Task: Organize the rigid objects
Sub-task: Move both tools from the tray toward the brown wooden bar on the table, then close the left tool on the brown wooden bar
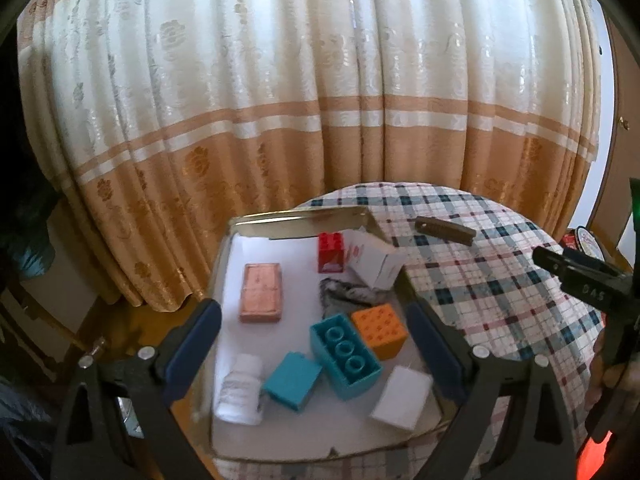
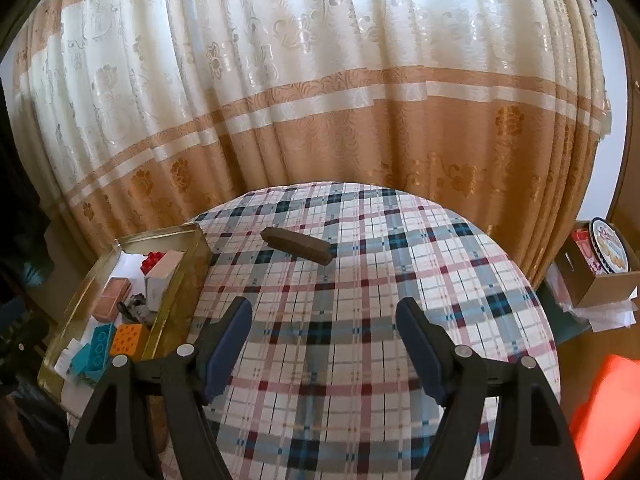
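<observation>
A gold tin tray (image 1: 304, 216) on the left of the plaid table holds several objects: a red brick (image 1: 331, 252), a copper-pink block (image 1: 261, 293), an orange block (image 1: 380, 330), a teal brick (image 1: 346, 356), a teal box (image 1: 292, 380), a white bottle (image 1: 240, 390) and white boxes. My left gripper (image 1: 314, 320) is open and empty above the tray. A dark brown bar (image 2: 296, 246) lies alone on the cloth, also in the left wrist view (image 1: 445, 230). My right gripper (image 2: 324, 322) is open and empty, hovering over the cloth short of the bar. The tray shows at left in the right wrist view (image 2: 176, 292).
The round table carries a plaid cloth (image 2: 380, 280). A cream and orange curtain (image 2: 320, 100) hangs close behind it. A cardboard box with a round biscuit tin (image 2: 612, 250) stands right of the table. The right gripper's body shows in the left wrist view (image 1: 580, 276).
</observation>
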`<state>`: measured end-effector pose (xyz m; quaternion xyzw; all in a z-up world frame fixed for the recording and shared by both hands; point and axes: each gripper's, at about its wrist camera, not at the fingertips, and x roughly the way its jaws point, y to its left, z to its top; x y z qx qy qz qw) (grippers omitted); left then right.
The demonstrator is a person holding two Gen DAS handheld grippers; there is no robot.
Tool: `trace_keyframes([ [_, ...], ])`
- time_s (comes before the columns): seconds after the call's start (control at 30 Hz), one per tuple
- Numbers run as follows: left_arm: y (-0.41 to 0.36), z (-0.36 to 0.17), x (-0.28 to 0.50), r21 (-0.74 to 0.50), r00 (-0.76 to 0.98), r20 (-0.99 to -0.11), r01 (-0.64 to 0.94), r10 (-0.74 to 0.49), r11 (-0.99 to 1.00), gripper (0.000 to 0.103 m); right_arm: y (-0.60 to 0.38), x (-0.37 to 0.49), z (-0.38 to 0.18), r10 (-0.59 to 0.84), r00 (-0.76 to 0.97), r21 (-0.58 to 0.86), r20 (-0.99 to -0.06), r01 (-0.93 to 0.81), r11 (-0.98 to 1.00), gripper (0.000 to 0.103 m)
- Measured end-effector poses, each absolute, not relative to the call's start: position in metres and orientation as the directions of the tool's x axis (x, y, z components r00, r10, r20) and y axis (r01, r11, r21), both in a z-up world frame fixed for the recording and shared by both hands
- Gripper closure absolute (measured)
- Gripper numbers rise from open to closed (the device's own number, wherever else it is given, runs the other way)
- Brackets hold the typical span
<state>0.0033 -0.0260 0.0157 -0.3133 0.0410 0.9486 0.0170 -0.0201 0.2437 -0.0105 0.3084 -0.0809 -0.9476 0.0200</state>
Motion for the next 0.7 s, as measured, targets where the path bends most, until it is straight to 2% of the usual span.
trace_keyframes([
  [0.17,-0.006,0.019,-0.016,0.048,-0.783,-0.619,-0.104,0.052,-0.993,0.018,0.247,-0.033,-0.012,-0.088,-0.806,0.163,-0.585,-0.01,-0.987,0.027],
  [0.2,0.001,0.021,-0.023,0.045,-0.777,-0.626,-0.115,0.062,-0.992,0.022,0.248,-0.036,-0.012,-0.09,-0.806,0.162,-0.585,-0.007,-0.987,0.027],
  [0.3,0.021,0.025,-0.042,0.033,-0.756,-0.649,-0.137,0.083,-0.99,0.025,0.249,-0.048,-0.015,-0.103,-0.799,0.158,-0.592,0.01,-0.987,0.027],
  [0.37,0.034,0.024,-0.055,0.022,-0.748,-0.658,-0.137,0.089,-0.99,0.027,0.25,-0.058,-0.018,-0.117,-0.793,0.163,-0.598,0.022,-0.986,0.035],
  [0.43,0.048,0.022,-0.073,0.014,-0.728,-0.68,-0.131,0.087,-0.991,0.027,0.252,-0.071,-0.022,-0.132,-0.776,0.172,-0.616,0.031,-0.985,0.038],
  [0.5,0.059,0.019,-0.088,0.016,-0.712,-0.698,-0.118,0.074,-0.993,0.028,0.252,-0.082,-0.025,-0.144,-0.762,0.17,-0.632,0.045,-0.984,0.039],
  [0.6,0.077,0.013,-0.115,0.04,-0.686,-0.726,-0.102,0.041,-0.994,0.039,0.25,-0.102,-0.031,-0.162,-0.74,0.138,-0.652,0.094,-0.986,0.04],
  [0.7,0.088,0.005,-0.133,0.027,-0.655,-0.755,-0.081,0.033,-0.996,0.039,0.251,-0.122,-0.038,-0.176,-0.707,0.127,-0.685,0.122,-0.984,0.041],
])
